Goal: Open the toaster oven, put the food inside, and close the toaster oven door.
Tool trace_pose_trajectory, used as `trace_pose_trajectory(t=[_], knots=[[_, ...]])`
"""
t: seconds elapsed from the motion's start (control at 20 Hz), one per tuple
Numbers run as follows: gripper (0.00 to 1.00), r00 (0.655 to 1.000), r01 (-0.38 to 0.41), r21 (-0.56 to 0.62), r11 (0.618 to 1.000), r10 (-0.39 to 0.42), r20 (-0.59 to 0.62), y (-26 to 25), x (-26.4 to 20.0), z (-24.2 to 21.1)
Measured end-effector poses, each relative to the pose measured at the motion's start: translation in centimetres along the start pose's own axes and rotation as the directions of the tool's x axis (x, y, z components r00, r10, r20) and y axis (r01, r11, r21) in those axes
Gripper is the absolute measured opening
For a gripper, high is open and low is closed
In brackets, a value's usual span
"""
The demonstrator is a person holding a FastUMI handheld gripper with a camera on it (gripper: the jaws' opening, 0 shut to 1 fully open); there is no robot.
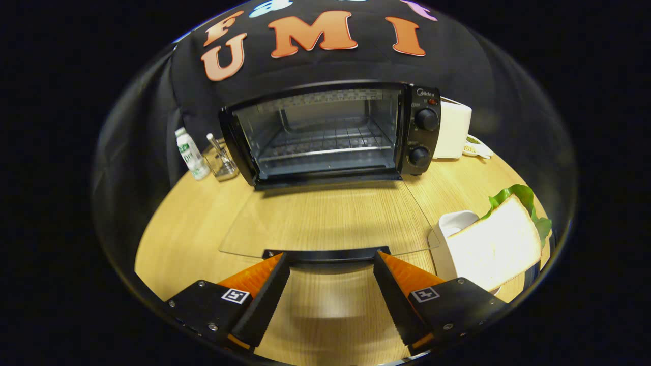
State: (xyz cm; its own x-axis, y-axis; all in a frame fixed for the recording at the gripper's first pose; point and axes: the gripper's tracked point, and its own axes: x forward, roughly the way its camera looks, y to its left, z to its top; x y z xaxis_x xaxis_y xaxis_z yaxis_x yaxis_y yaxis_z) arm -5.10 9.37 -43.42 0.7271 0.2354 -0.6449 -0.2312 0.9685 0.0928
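Gripper [331, 264] fingers spread, empty, tips just short of the black door handle [325, 253]. Glass door [325, 218] lies flat open before the black toaster oven [330, 132]. Pale bread slice [496, 244] sits right of the fingers, long axis slanting away. Readable brand: "Midea".

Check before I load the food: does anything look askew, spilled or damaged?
Nothing stands out. The toaster oven stands square, its glass door folded flat, the rack level. The open gripper sits at the door handle.
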Motion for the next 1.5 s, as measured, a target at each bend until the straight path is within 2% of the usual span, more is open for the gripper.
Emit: trace_pose_trajectory(t=[0.25,0.35,0.65,0.85,1.1,1.25,1.45,1.5], knots=[[0.98,0.996,-0.011,0.016,1.0,0.009,0.091,-5.7,-3.9,7.5],[0.99,0.997,0.013,-0.035,0.999,-0.01,0.081,-9.0,-5.1,8.7],[0.98,1.0,0.015,-0.111,0.994,-0.017,-0.019,-18.4,-8.1,10.7],[0.99,0.982,-0.067,-0.09,0.994,0.049,-0.183,-22.1,-9.1,8.8],[0.99,0.91,-0.177,0.046,0.983,0.181,-0.374,-23.4,-7.7,5.5],[0.98,0.85,-0.226,0.131,0.965,0.261,-0.458,-23.1,-6.4,3.7],[0.97,0.769,-0.244,0.204,0.948,0.317,-0.555,-22.7,-4.4,1.2],[0.97,0.768,-0.235,0.196,0.952,0.305,-0.563,-22.9,-3.9,0.9]])
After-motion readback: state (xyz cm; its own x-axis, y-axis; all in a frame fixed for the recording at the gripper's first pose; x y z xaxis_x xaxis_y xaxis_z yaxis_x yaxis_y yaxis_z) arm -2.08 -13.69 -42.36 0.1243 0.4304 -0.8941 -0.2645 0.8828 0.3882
